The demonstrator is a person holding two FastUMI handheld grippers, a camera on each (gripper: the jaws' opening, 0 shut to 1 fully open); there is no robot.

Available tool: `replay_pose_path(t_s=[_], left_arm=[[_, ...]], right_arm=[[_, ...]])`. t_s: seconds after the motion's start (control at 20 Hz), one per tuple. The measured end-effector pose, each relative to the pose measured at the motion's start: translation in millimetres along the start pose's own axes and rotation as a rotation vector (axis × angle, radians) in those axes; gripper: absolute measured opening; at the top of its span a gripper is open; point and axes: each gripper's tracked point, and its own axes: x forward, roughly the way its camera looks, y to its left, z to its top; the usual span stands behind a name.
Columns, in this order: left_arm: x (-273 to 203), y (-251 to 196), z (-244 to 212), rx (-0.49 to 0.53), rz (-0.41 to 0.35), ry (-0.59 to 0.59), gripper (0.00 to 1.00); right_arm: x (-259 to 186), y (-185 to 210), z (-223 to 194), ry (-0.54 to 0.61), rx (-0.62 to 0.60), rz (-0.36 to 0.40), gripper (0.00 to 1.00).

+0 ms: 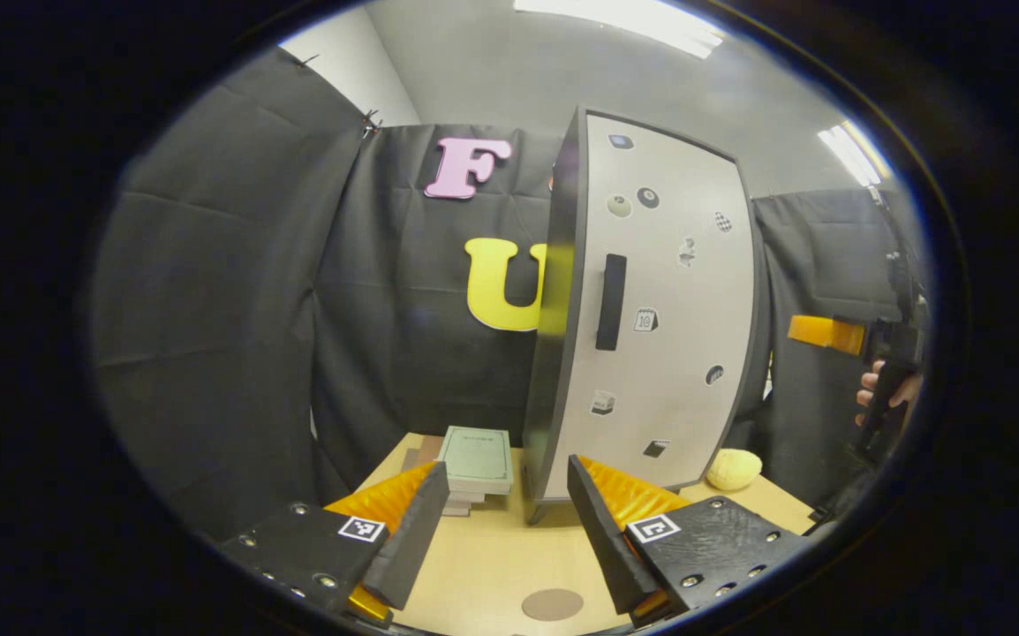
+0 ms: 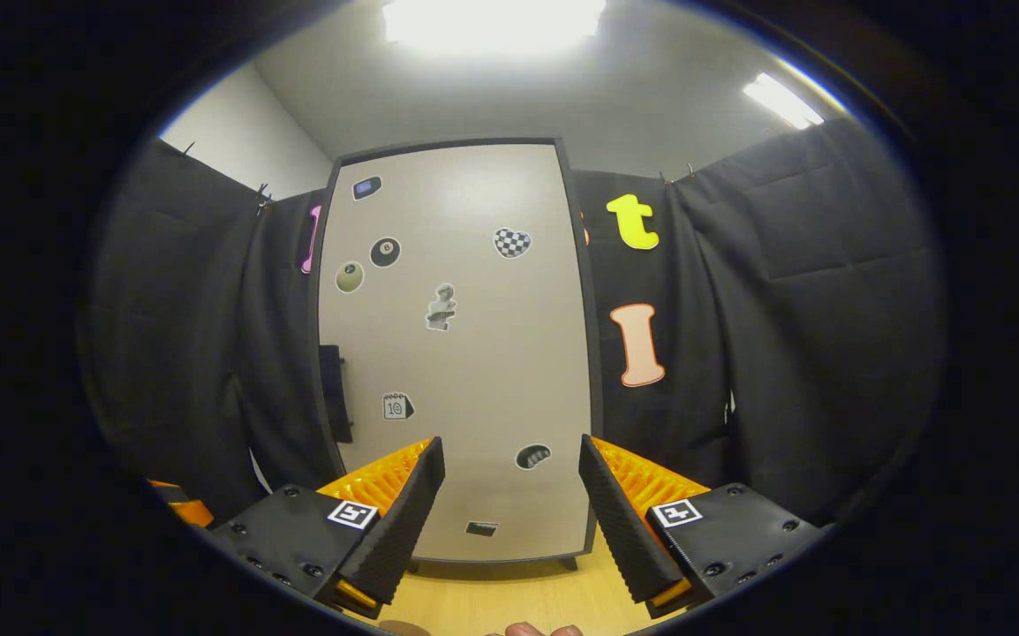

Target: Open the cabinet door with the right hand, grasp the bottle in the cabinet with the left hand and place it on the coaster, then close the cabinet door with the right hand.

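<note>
Grey cabinet door [image 2: 465, 353] carries stickers, lettering illegible.

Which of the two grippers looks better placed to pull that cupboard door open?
Right gripper: it is open and squarely faces the shut cabinet door, near the black handle. The left gripper sits off to the side.
</note>
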Motion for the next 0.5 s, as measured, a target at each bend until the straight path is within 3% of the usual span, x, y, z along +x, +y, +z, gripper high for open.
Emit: replay_pose_path(t_s=[0.2,0.25,0.3,0.4,0.5], left_arm=[[-6,23,-8,-0.054,0.067,0.010,0.84],[-8,30,-12,-0.072,0.080,0.017,0.84],[-9,37,-14,-0.088,0.096,0.022,0.84],[-15,51,-17,-0.112,0.128,0.023,0.84],[-21,65,-20,-0.117,0.176,0.021,0.82]], right_arm=[[18,32,10,0.013,-0.069,0.051,0.97],[23,43,10,0.018,-0.079,0.073,0.92],[28,55,10,0.027,-0.083,0.097,0.97],[36,73,6,0.063,-0.103,0.119,0.93],[45,95,1,0.090,-0.105,0.150,0.99]])
